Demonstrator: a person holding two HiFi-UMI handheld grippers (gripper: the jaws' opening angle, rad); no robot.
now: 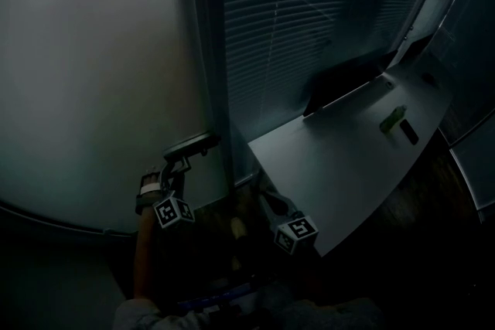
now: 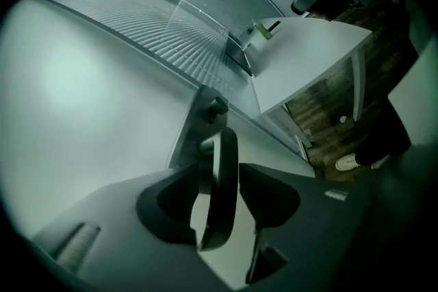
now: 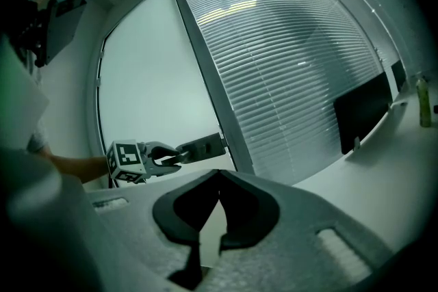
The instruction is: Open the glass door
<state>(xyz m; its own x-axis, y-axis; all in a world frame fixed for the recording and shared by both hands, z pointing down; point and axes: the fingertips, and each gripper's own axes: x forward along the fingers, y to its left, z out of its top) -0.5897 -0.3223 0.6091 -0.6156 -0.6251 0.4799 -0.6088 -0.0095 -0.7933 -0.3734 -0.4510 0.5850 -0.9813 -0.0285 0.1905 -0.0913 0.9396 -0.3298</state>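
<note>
Black-and-white square patterns mark the cubes (image 1: 173, 211) on both grippers. The left gripper (image 1: 184, 157) clamps the flat, dark lever handle (image 1: 195, 143), at five o'clock on the smooth frosted glass door (image 1: 93, 73). At four o'clock from it, the right gripper (image 3: 219, 178) is closed and empty, near the slatted blinds (image 1: 309, 11).

An office.
Grey slatted blinds (image 1: 309, 11) covered glass walling beside a long white desk (image 1: 340, 166) bearing a flat black monitor (image 1: 340, 85).
</note>
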